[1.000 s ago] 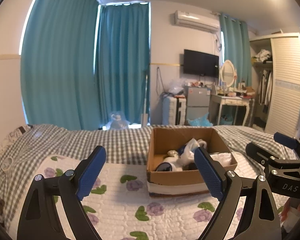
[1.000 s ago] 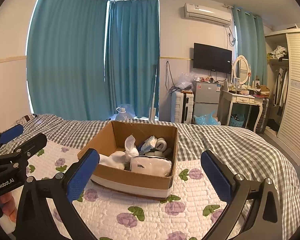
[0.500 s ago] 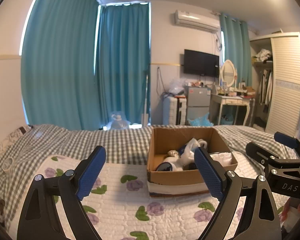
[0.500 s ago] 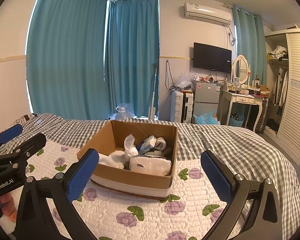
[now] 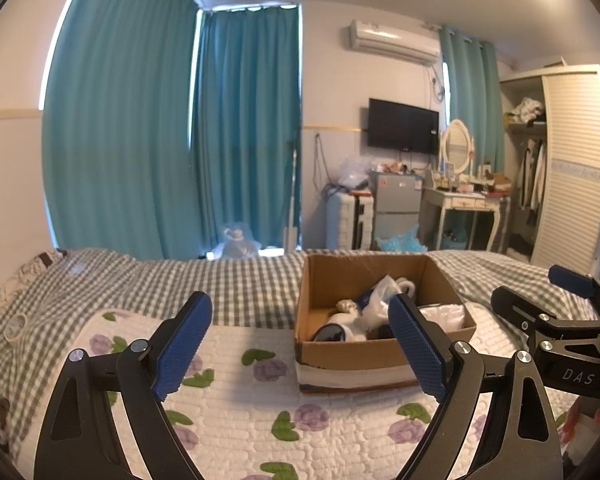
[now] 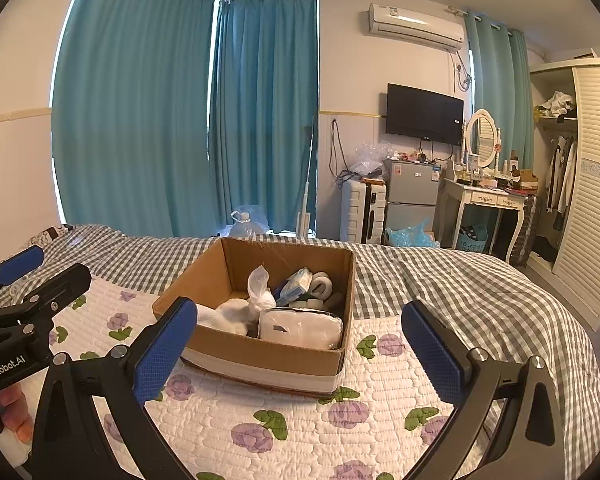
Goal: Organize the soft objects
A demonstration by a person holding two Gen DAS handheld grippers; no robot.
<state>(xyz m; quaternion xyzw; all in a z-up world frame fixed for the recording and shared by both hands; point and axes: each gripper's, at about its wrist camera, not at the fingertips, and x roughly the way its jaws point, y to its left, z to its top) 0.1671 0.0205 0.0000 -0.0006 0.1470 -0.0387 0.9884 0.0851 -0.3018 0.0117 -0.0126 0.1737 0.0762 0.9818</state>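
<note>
Almost nothing has moved since the earlier frames: both of our grippers hang where they were above the bed, and only a slight drift of the view shows. From the left wrist, we see our left gripper [image 5: 300,326] with its two blue pads [image 5: 182,344] spread wide apart and nothing between them. One cardboard box [image 5: 380,350] sits on the floral quilt [image 5: 240,408], ahead and to the right, and the right pad overlaps its front edge in the view. Inside it we count one dark-ended white bundle [image 5: 334,330], one crumpled white plastic bag [image 5: 380,296] and one clear packet [image 5: 444,314]; other items are too hidden to count. Our right gripper [image 5: 556,312] shows at the right edge, seen side on. From the right wrist, the right gripper [image 6: 300,340] likewise has its two pads [image 6: 162,350] held wide apart and bare, the box [image 6: 260,360] lying between them in the view and beyond their tips. Here the soft things read more clearly: one white cloth [image 6: 228,314], one knotted white bag [image 6: 260,288], one zipped white pouch [image 6: 300,328], one pale blue packet [image 6: 298,280] and two tape rolls [image 6: 320,282] at the back. The left gripper [image 6: 28,280] shows at the left edge. The checked bedspread [image 6: 460,292] lies under the quilt, unchanged, as do the box's contents.
</note>
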